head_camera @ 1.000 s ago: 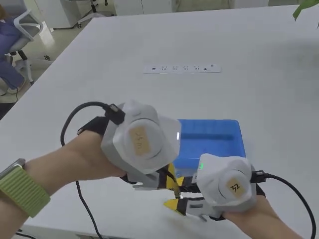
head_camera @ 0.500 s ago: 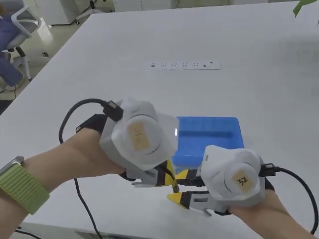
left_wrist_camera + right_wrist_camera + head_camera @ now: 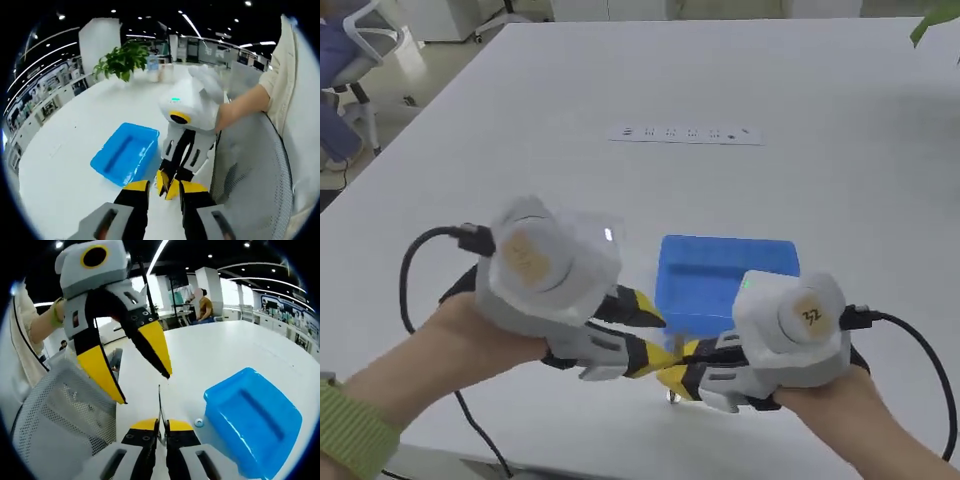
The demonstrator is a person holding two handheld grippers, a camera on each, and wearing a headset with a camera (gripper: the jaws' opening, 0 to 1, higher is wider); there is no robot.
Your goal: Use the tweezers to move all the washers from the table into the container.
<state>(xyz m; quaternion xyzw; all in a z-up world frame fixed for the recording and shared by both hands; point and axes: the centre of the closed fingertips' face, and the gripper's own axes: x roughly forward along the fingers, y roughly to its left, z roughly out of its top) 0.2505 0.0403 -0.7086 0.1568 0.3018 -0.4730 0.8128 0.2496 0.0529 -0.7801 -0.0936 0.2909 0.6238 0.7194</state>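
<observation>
**Tweezers clamped in the right jaws, one washer waiting by the container**

In the right gripper view, the right gripper [image 3: 161, 426] has its jaws together, clamped on the tweezers [image 3: 159, 402]. Their thin shaft runs straight forward over the table [image 3: 770, 120]. The left gripper [image 3: 145, 388] faces it from close by with its jaws apart and nothing between them, one tip just beside the tweezers' far end.

We can make out one washer [image 3: 199, 422]. It is a small pale ring lying flat on the table, just right of the tweezers and just beside the near corner of the blue container [image 3: 222, 426]. We see nothing inside the container.

We judge the step in hand to be bringing the tweezers to that washer. To do it well:

- **Clear the way:** we would draw the left jaws clear first, so they cannot knock the shaft.
- **Approach:** we would then swing the tip a short way right and lower it at a shallow tilt.
- **Prongs:** we cannot tell whether they are sprung apart or pinched shut. If shut, the right jaws need easing just enough to let them straddle the ring's edge.
- **Grip:** a thin flat ring will likely skid on this smooth table, so the squeeze should be slow.
- **Corner:** the container's corner is close enough to block a prong, so coming in from the open side looks safer.
- **Release:** we would lift just over the rim and let go above the middle.
</observation>
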